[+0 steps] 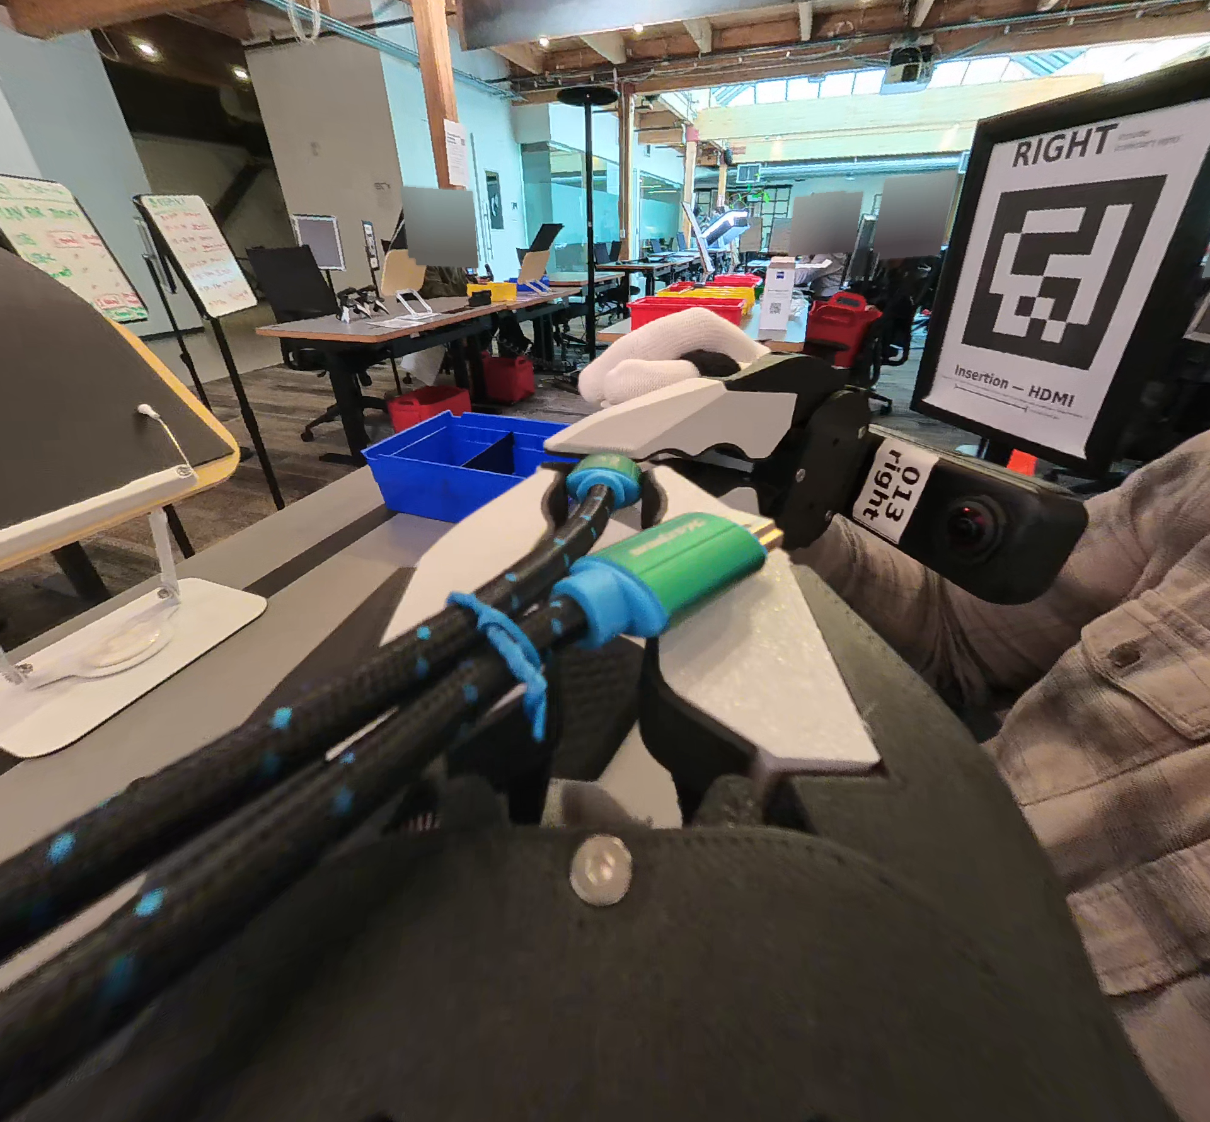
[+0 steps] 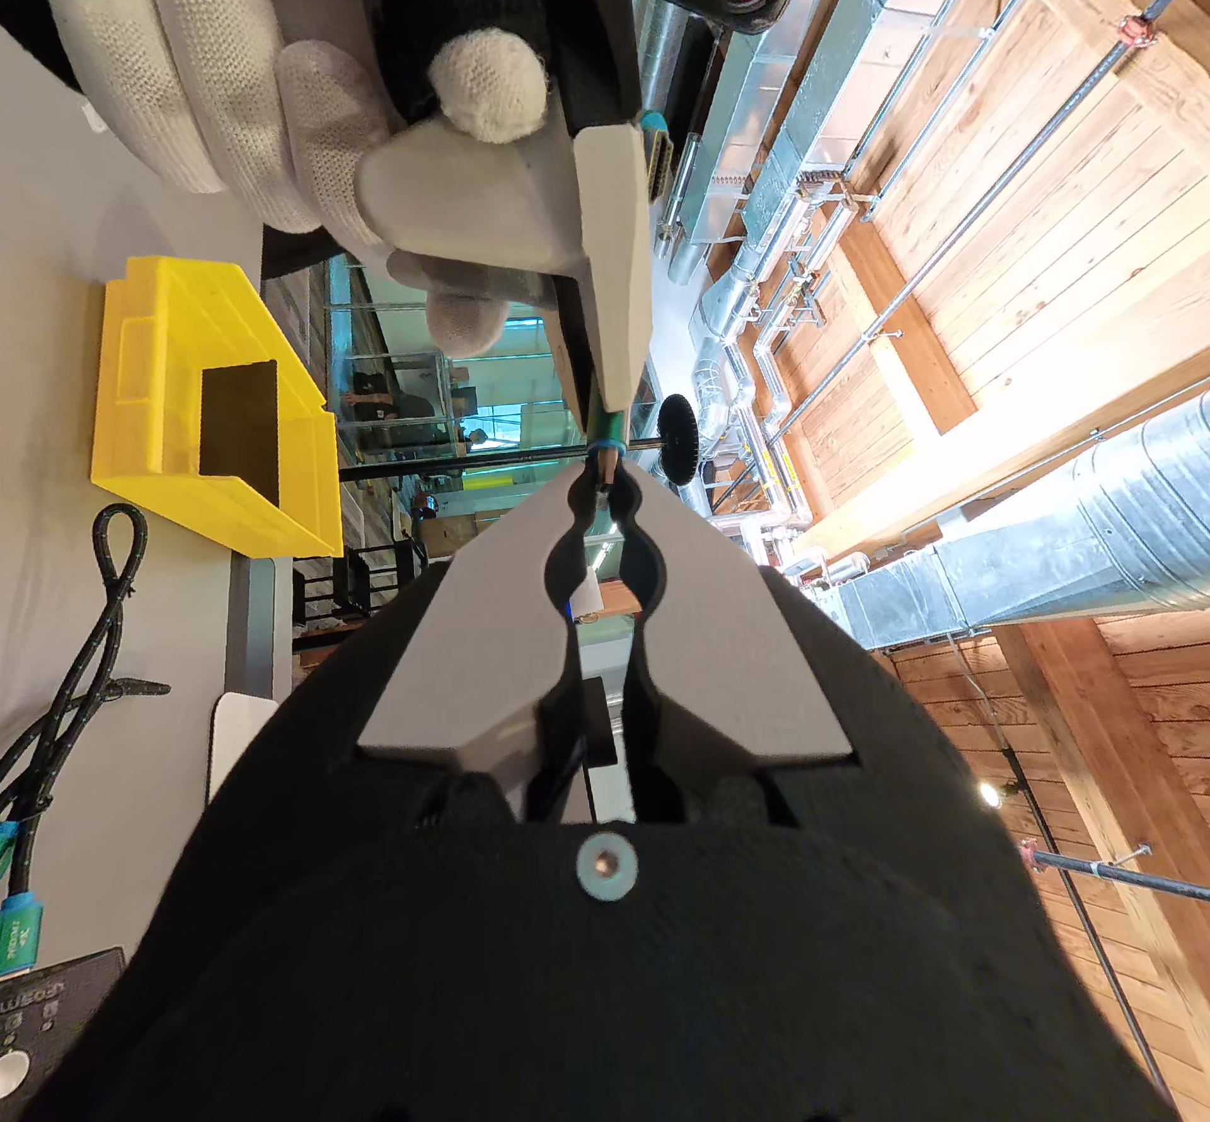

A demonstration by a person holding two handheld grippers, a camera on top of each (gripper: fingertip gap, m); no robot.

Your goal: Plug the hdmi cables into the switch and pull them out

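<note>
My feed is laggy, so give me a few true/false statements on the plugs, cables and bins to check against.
1. The loose plug is in the switch. False: its metal tip is bare, in the air.
2. A blue tie binds two cables. True.
3. The right wrist view shows a red bin. False: it is a yellow bin.
4. The right hand-held gripper holds the switch. False: its tips close on the gripped plug; the switch lies on the table.
5. A blue bin stands on the table. True.
</note>
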